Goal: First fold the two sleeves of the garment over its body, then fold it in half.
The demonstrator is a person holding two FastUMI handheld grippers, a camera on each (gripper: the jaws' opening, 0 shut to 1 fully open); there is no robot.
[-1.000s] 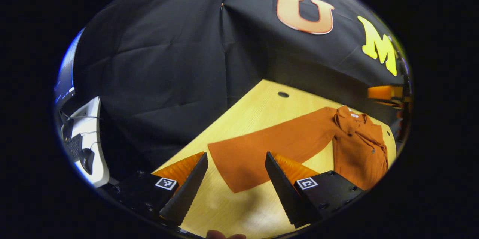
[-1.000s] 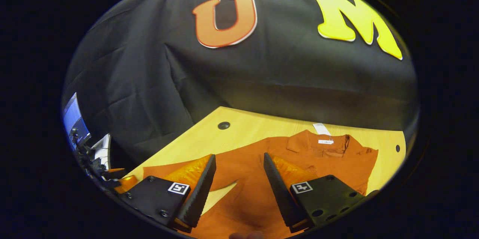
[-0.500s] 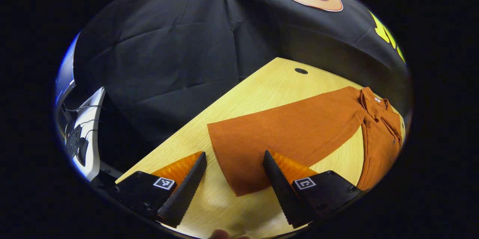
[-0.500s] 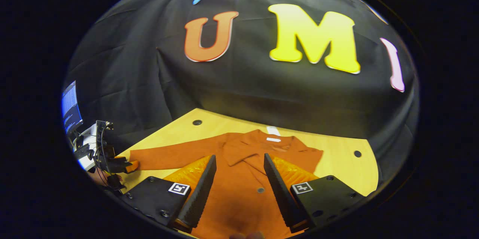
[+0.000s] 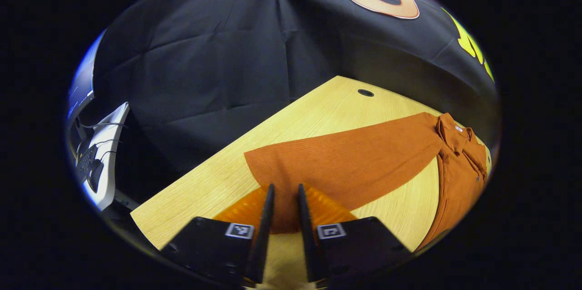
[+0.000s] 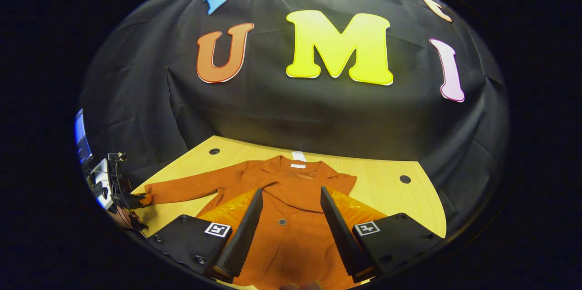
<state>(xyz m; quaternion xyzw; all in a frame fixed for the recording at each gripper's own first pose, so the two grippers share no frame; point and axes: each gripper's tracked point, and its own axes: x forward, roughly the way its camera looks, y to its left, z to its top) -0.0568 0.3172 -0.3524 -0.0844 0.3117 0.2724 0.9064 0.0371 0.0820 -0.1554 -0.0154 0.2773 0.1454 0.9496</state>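
Two grippers are over a pale wooden table on which an orange shirt lies flat, collar toward the black cloth wall. In the left gripper view, the left gripper is low at the cuff end of one sleeve — its two fingers are drawn close together with the sleeve's end running between them, so it looks pinched on the cloth, though a thin gap shows between the fingers nearer the camera. That sleeve stretches straight out across the table from the shirt's body, which shows at the right edge of this view with its collar and a button. A round hole sits in the tabletop beyond the sleeve.

In the right gripper view, the right gripper hangs above the shirt's front with its fingers spread wide apart and nothing between them but the buttoned front below. The collar carries a small white tag (too small to make out). The outstretched sleeve runs off to the left, where the other gripper meets its cuff — the grip itself is too small to judge from here. Two holes mark the table on either side of the shirt.
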